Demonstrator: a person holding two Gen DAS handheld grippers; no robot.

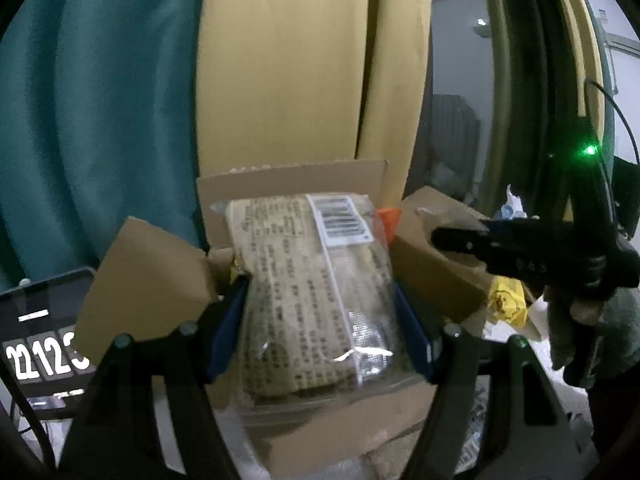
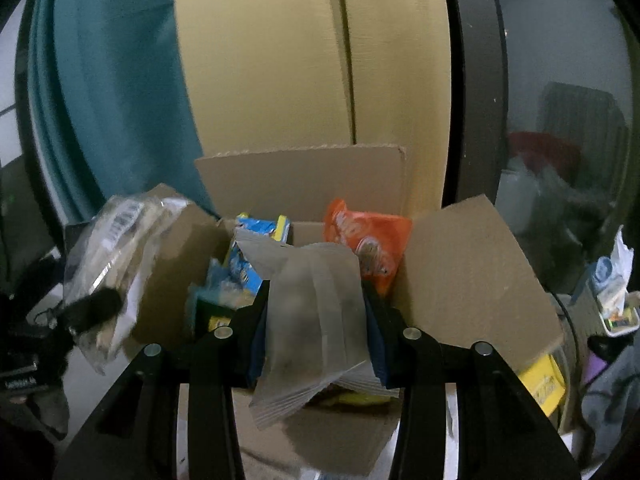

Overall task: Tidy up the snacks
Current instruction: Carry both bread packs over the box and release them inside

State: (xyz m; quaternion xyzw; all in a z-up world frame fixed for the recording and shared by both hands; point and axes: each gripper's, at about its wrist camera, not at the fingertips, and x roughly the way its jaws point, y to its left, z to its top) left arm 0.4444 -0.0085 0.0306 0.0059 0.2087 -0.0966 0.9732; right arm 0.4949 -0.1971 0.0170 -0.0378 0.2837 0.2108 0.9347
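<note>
My left gripper (image 1: 320, 328) is shut on a clear packet of beige snacks with a barcode label (image 1: 316, 292), held above an open cardboard box (image 1: 148, 276). The same packet (image 2: 116, 256) shows at the left of the right wrist view. My right gripper (image 2: 316, 328) is shut on a frosted grey pouch (image 2: 316, 320), in front of the cardboard box (image 2: 468, 280). Inside the box lie a blue packet (image 2: 244, 264) and an orange packet (image 2: 368, 240). In the left wrist view the right gripper (image 1: 460, 238) reaches in from the right; its fingertips are hard to make out.
Yellow panels (image 2: 304, 60) and a teal curtain (image 1: 100, 100) stand behind the box. A dark screen with white digits (image 1: 44, 344) sits at left. A yellow wrapper (image 1: 506, 300) and clutter (image 2: 612, 284) lie at right. A gloved hand (image 1: 592, 320) holds the right gripper.
</note>
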